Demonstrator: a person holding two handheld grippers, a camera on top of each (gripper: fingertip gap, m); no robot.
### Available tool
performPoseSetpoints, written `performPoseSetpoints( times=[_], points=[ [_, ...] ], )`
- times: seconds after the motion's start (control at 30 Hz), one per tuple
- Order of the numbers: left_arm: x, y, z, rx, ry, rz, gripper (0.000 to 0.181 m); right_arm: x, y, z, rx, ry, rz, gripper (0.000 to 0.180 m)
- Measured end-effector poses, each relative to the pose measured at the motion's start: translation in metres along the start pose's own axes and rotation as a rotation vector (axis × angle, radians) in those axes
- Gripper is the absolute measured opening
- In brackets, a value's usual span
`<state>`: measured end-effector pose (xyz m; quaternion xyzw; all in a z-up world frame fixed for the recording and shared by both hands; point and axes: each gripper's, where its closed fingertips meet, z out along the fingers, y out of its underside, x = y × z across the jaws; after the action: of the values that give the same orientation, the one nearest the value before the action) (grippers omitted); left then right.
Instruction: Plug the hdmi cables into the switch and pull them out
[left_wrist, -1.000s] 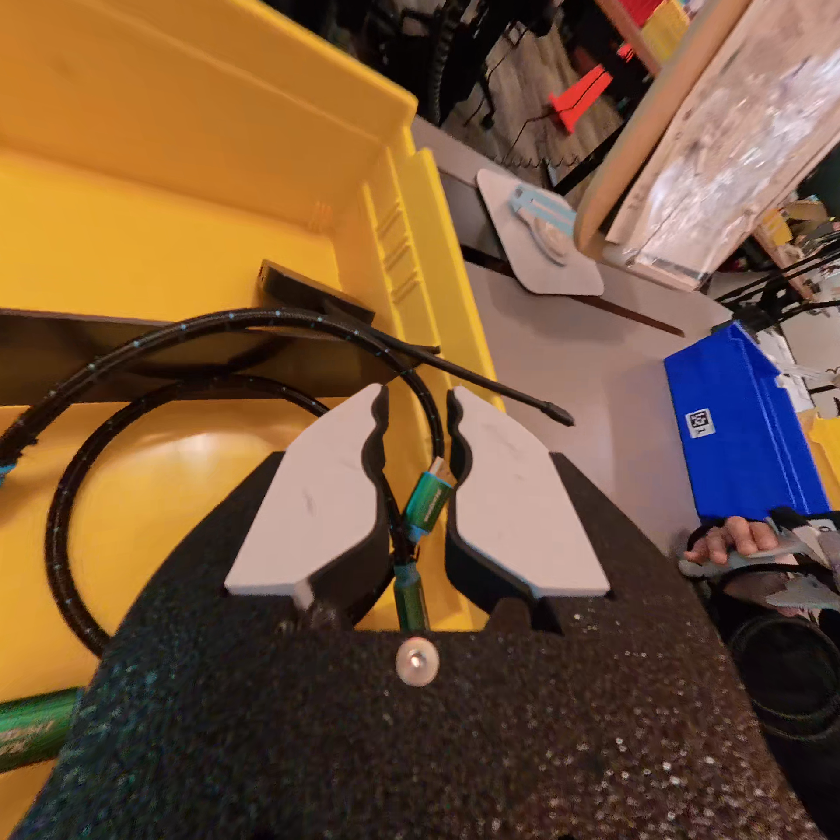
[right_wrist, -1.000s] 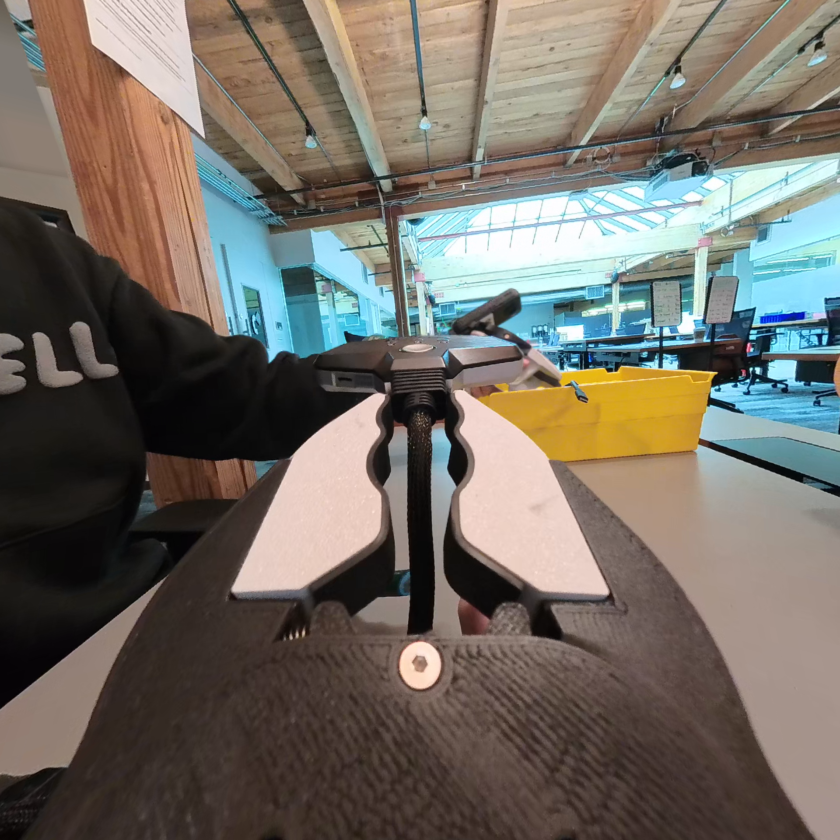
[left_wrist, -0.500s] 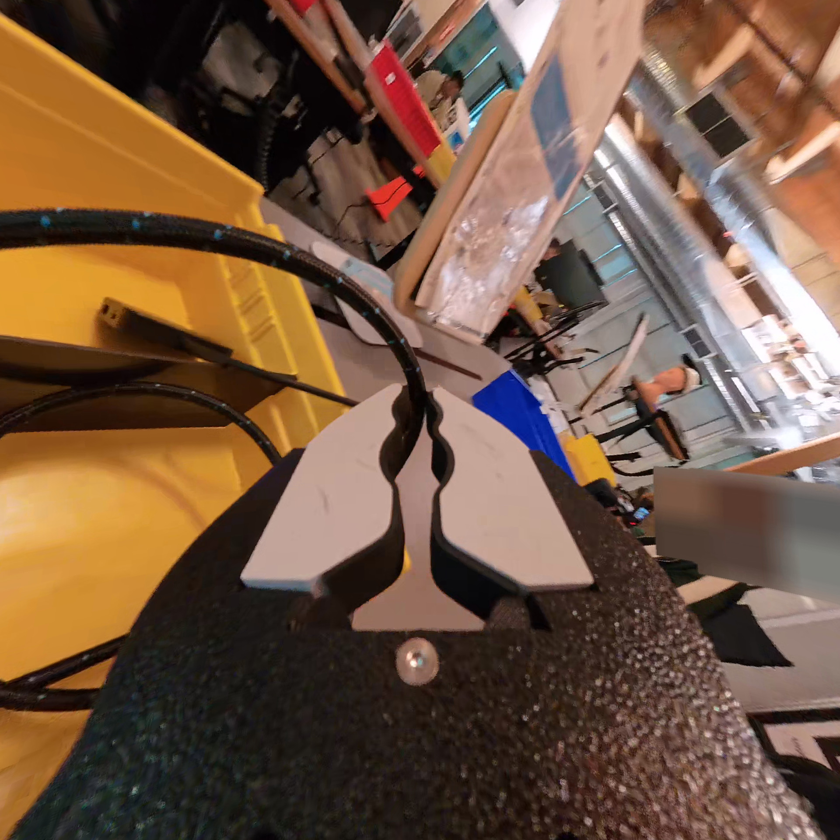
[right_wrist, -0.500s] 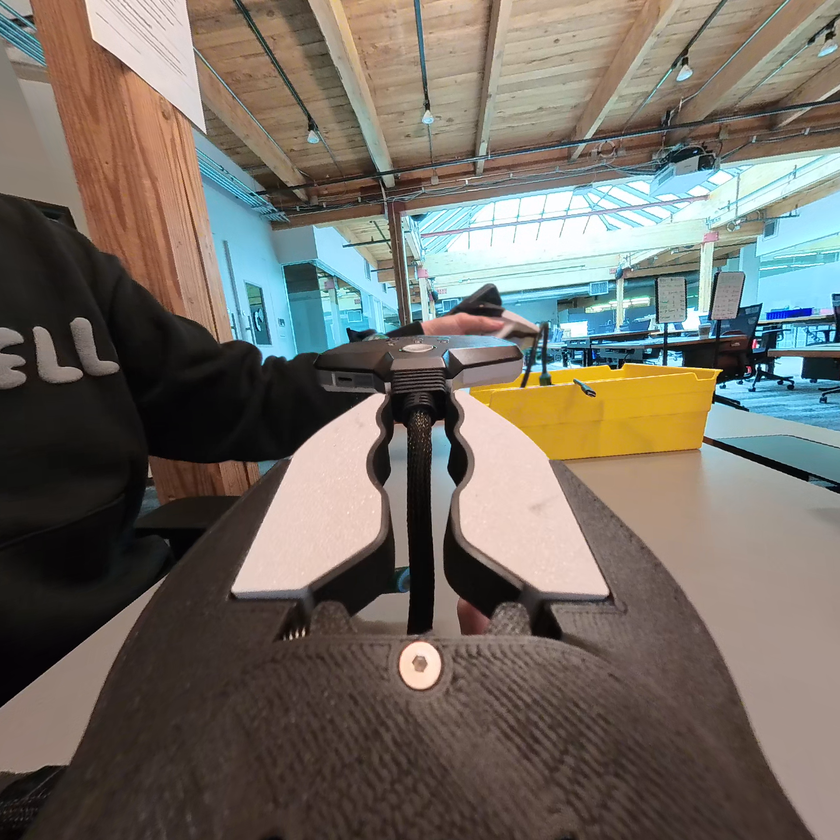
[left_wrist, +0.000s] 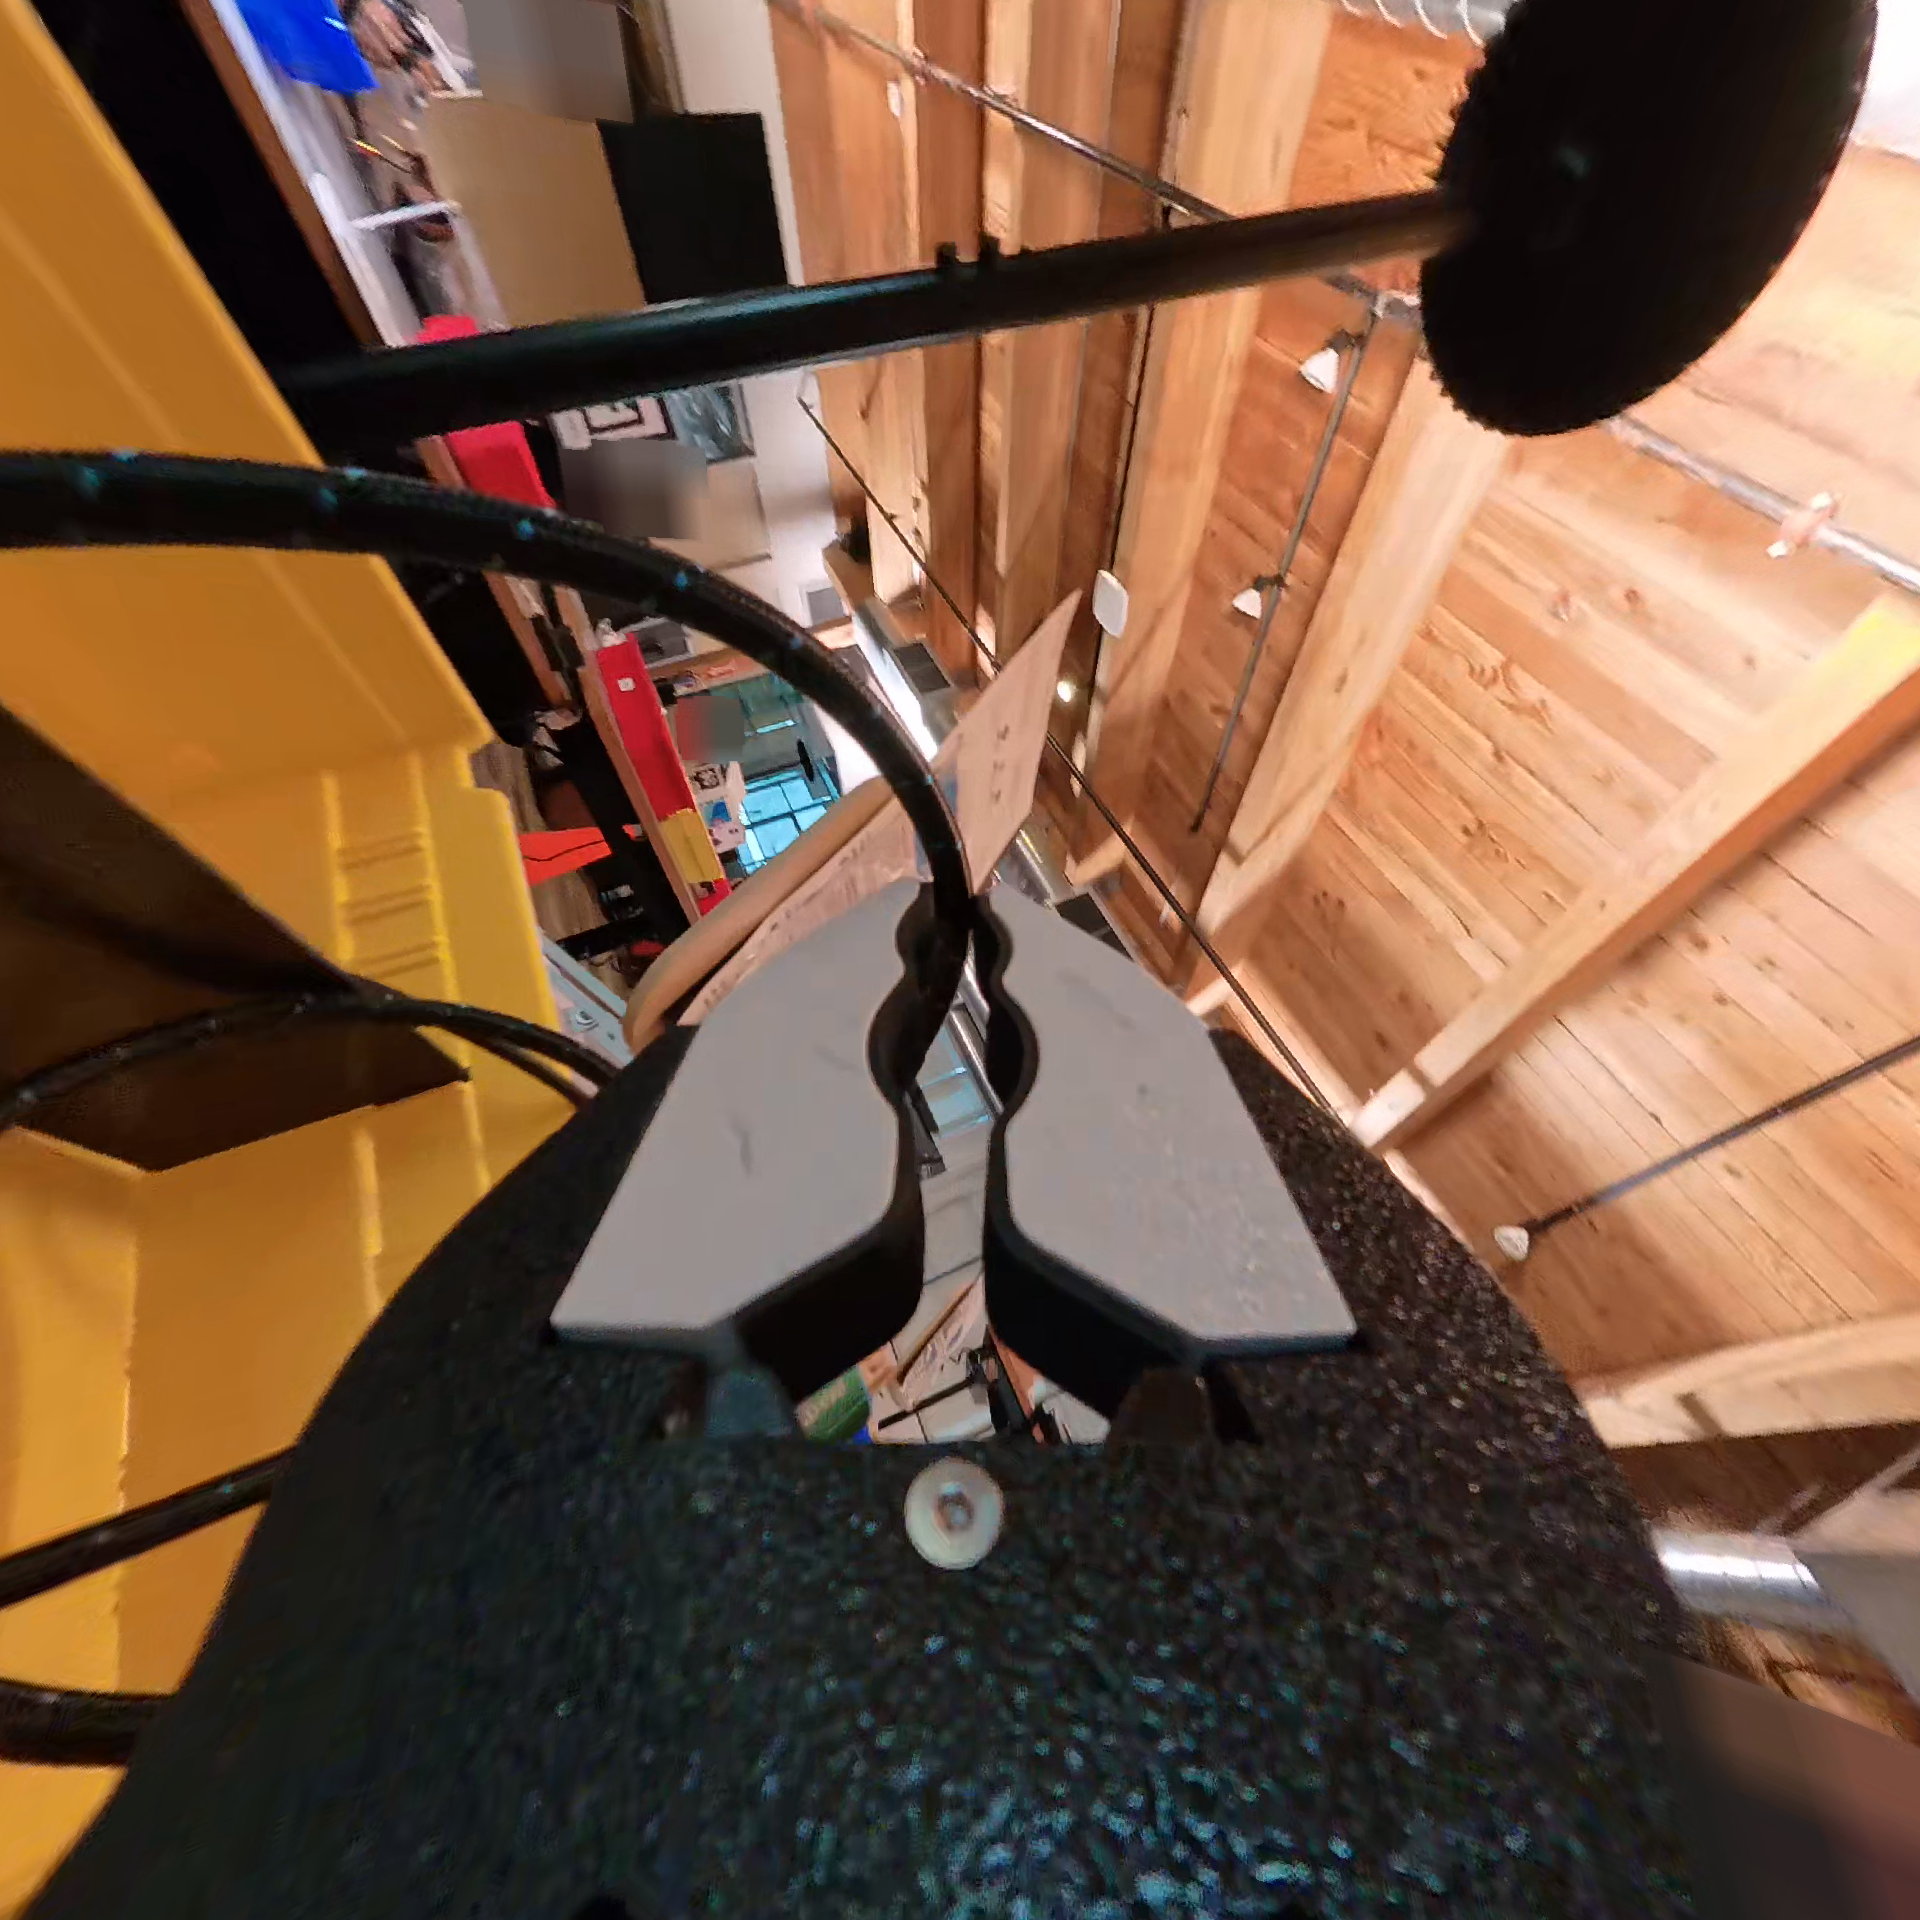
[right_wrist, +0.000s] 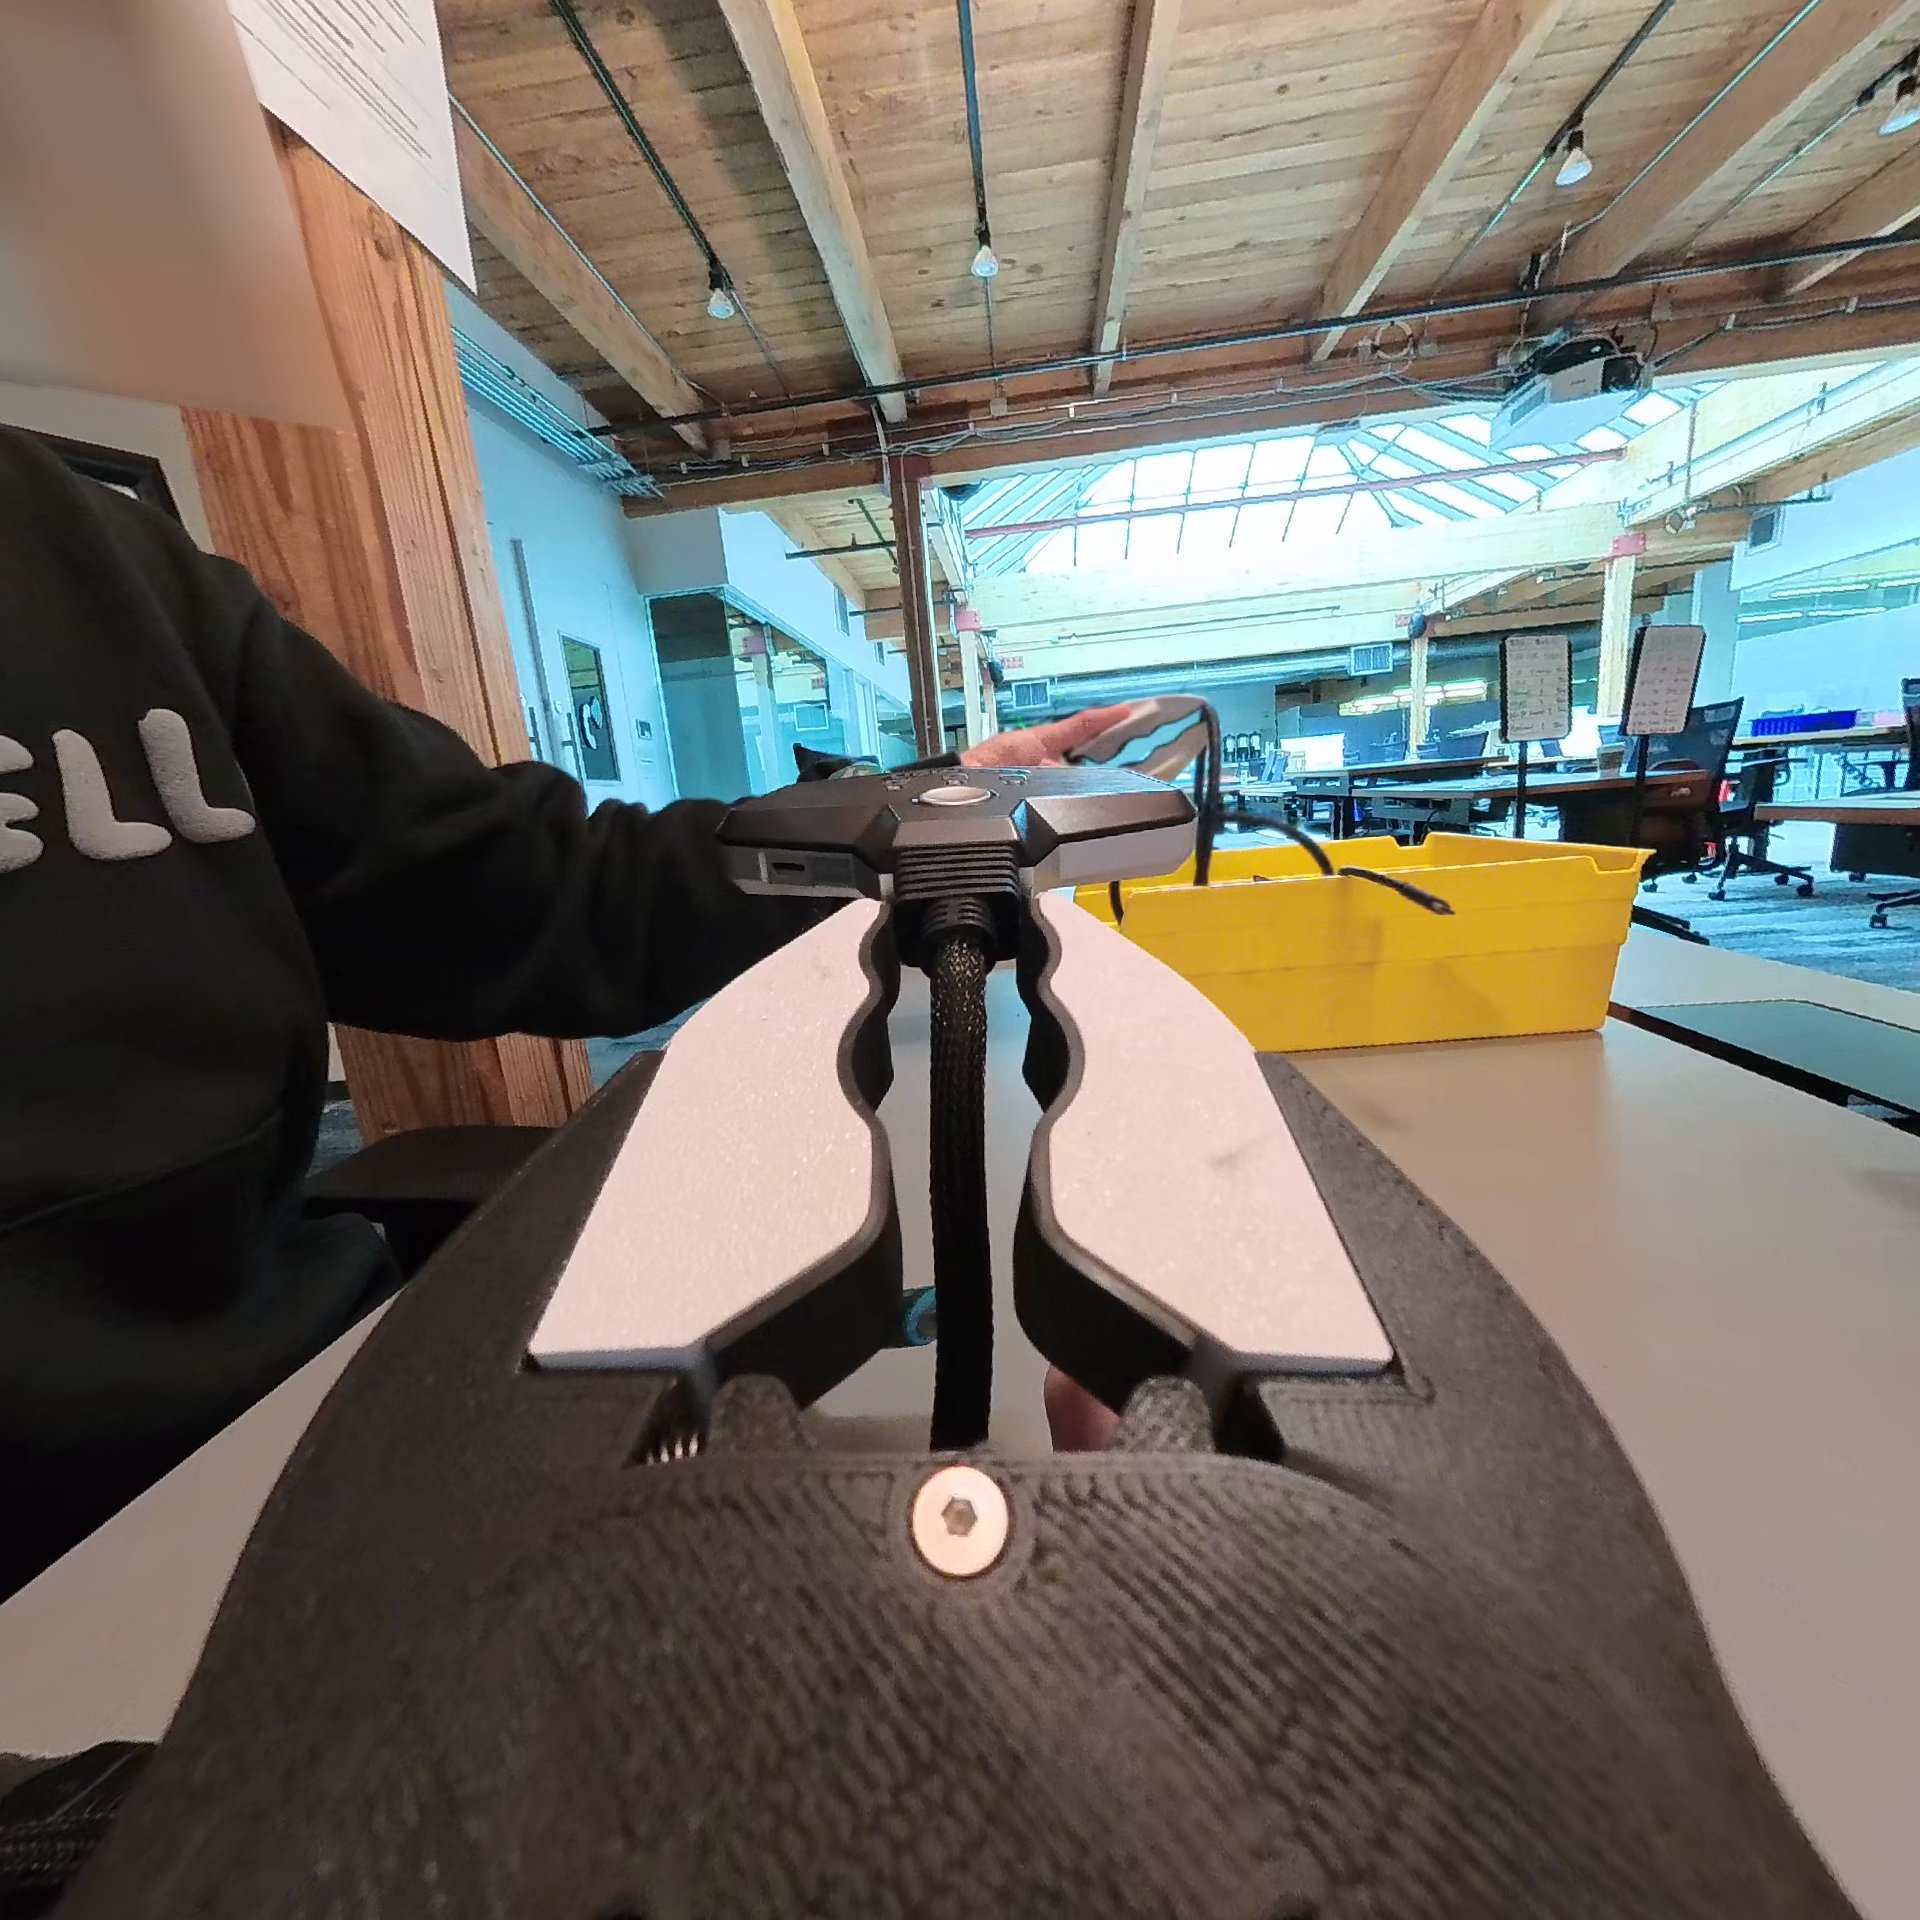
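Cable ends and ports out of sight

The cable pinched at the left gripper tips runs off the picture's left edge, its plug unseen. The switch hides its far ports; the braided lead disappears under the right gripper body. The bin interior is hidden.

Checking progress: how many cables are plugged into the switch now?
1: the braided cable clamped in the right gripper enters the switch. The left gripper holds a second cable apart from it. The far side is hidden.
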<state>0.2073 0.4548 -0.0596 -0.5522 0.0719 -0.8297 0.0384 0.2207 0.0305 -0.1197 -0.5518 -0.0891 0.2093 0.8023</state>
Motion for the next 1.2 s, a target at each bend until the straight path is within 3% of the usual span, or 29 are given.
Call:
performPoseSetpoints(
  times=[0.13, 0.3, 0.43, 0.63, 0.73, 0.8, 0.93, 1.1, 1.2],
  points=[
    [0.01, 0.01, 0.0, -0.025, 0.043, -0.041, 0.005, 0.0, 0.0, 0.0, -0.003, -0.003, 0.002, 0.022],
    [0.062, 0.052, 0.017, -0.298, 0.221, -0.012, 0.006, -0.001, 0.001, 0.001, -0.011, -0.005, 0.001, 0.022],
    [0.075, 0.035, 0.026, -0.224, 0.206, 0.018, 0.007, -0.001, 0.002, 0.001, -0.014, -0.006, -0.001, 0.022],
    [0.019, 0.0, 0.011, -0.151, -0.12, 0.226, 0.006, -0.002, 0.002, 0.001, -0.015, -0.007, -0.003, 0.022],
    [0.016, -0.018, -0.002, -0.077, -0.155, 0.286, 0.006, -0.002, 0.002, 0.002, -0.019, -0.01, 0.0, 0.022],
    [0.027, -0.025, -0.005, -0.032, -0.106, 0.296, 0.006, -0.002, 0.002, 0.002, -0.019, -0.01, 0.0, 0.022],
    [0.068, -0.013, 0.002, -0.106, 0.116, 0.278, 0.005, -0.002, 0.002, 0.002, -0.02, -0.01, 0.0, 0.022],
    [0.115, 0.034, 0.001, -0.367, 0.373, 0.37, 0.006, -0.002, 0.002, 0.002, -0.019, -0.009, -0.003, 0.022],
    [0.127, 0.074, -0.011, -0.581, 0.46, 0.519, 0.006, -0.002, 0.002, 0.001, -0.015, -0.01, -0.003, 0.022]
  ],
)
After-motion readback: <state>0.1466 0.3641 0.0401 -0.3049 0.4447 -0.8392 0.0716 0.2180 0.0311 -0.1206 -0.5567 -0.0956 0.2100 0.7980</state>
